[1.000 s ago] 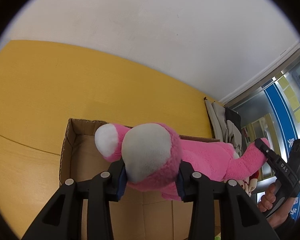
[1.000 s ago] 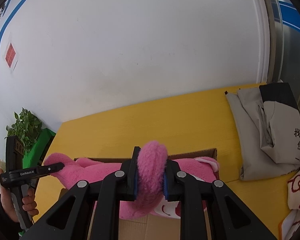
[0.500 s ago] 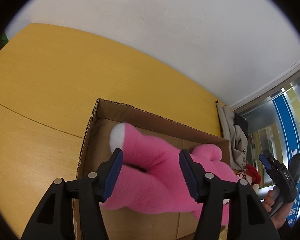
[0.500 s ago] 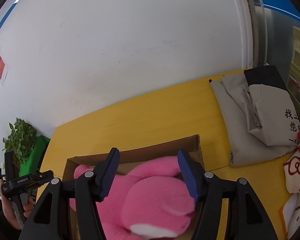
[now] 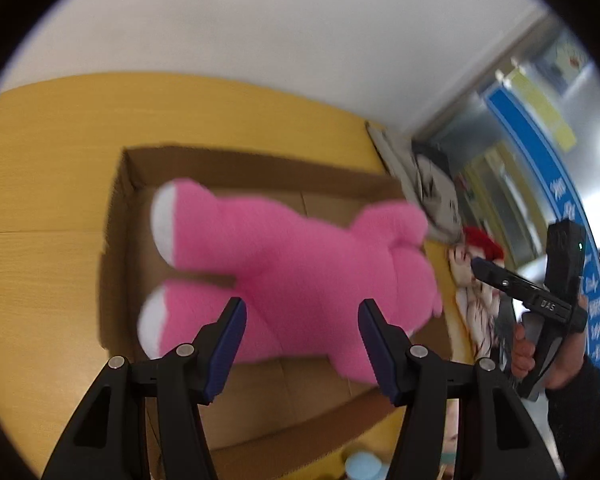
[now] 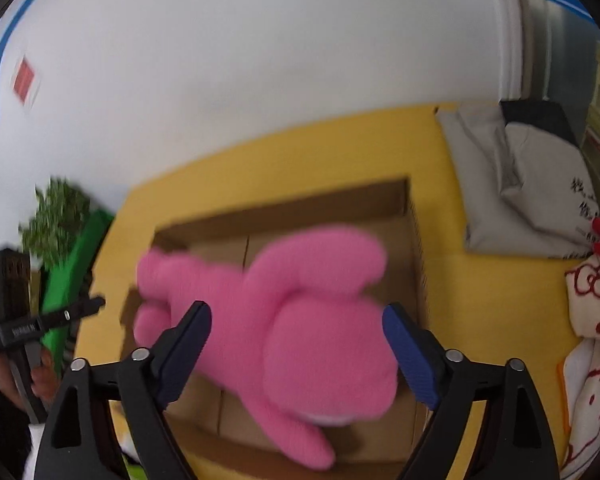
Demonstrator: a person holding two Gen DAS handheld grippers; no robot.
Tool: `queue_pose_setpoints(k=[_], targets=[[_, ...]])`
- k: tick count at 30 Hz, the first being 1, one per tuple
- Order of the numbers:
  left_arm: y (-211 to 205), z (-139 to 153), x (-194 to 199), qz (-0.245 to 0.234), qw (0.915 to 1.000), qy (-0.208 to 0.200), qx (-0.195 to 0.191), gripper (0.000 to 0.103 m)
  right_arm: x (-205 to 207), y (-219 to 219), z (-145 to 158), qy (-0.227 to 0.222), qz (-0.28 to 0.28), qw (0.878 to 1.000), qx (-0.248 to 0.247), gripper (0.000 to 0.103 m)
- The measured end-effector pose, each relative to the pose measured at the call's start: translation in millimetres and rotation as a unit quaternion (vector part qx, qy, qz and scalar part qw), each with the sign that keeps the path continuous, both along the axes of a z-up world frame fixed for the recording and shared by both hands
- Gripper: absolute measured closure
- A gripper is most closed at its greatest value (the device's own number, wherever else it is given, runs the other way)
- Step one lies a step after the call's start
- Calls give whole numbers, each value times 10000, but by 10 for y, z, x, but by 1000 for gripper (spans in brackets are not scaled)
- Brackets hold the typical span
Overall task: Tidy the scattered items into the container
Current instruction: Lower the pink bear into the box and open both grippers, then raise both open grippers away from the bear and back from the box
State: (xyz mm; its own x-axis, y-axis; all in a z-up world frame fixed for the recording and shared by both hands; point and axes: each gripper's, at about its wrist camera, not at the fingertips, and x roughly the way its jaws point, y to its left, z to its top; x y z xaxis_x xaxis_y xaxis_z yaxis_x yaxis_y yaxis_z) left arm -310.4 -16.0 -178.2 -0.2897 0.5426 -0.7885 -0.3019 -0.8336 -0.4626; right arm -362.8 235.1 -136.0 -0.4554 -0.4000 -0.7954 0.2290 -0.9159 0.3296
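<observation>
The yellow wooden table (image 6: 452, 320) carries an open brown cardboard box (image 5: 260, 168), set centrally so things around it can be dropped in. Filling most of the box lies the big pink plush toy with white foot pads (image 5: 300, 264), stretched lengthwise because only that way it fits. Beside the box wait a folded grey garment (image 6: 512, 184) and a white-and-red plush (image 6: 592, 320). The left gripper (image 5: 300, 320) and right gripper (image 6: 296, 328) hang above, jaws spread wide, holding nothing.

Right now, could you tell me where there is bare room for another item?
Bare cardboard shows along the box's far wall, beyond the pink plush. The yellow table lies bare between box and folded grey clothing. The box's middle is crowded.
</observation>
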Motion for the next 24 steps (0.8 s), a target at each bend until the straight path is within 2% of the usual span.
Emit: queue_pose_setpoints(k=[3, 8, 11, 13, 14, 16, 17, 19, 20, 22, 23, 24], targets=[[99, -234, -110, 35, 9997, -243, 41, 45, 9, -101, -410, -458, 99, 9985, 297, 10], [258, -569, -488, 48, 9988, -448, 206, 45, -229, -125, -764, -604, -38, 9972, 436, 14], [384, -868, -667, -78, 9966, -817, 18, 45, -332, -106, -934, -689, -128, 9964, 487, 25], [437, -993, -650, -79, 9962, -838, -232, 47, -356, -56, -990, -754, -175, 9966, 291, 36], [462, -1000, -636, -85, 9965, -778, -291, 50, -352, -58, -991, -743, -166, 9967, 271, 39], [456, -966, -611, -86, 9971, -712, -260, 67, -323, -75, -948, -614, -115, 9975, 315, 57], [432, -938, -602, -66, 9974, -676, -255, 71, -316, -51, -920, -549, -149, 9981, 251, 62], [376, -856, -588, -67, 9977, -638, -238, 96, -293, 56, -850, -444, -276, 9986, -50, 80], [362, -817, -583, -90, 9979, -625, -160, 101, -286, 115, -808, -405, -352, 9984, -188, 84], [353, -710, -571, -126, 9983, -558, -64, 103, -289, 145, -728, -296, -391, 9985, -234, 95], [371, -651, -562, -192, 9982, -559, 116, 103, -294, 142, -699, -243, -372, 9988, -218, 96], [382, -618, -566, -203, 9982, -549, 129, 103, -309, 141, -672, -200, -341, 9990, -211, 101]])
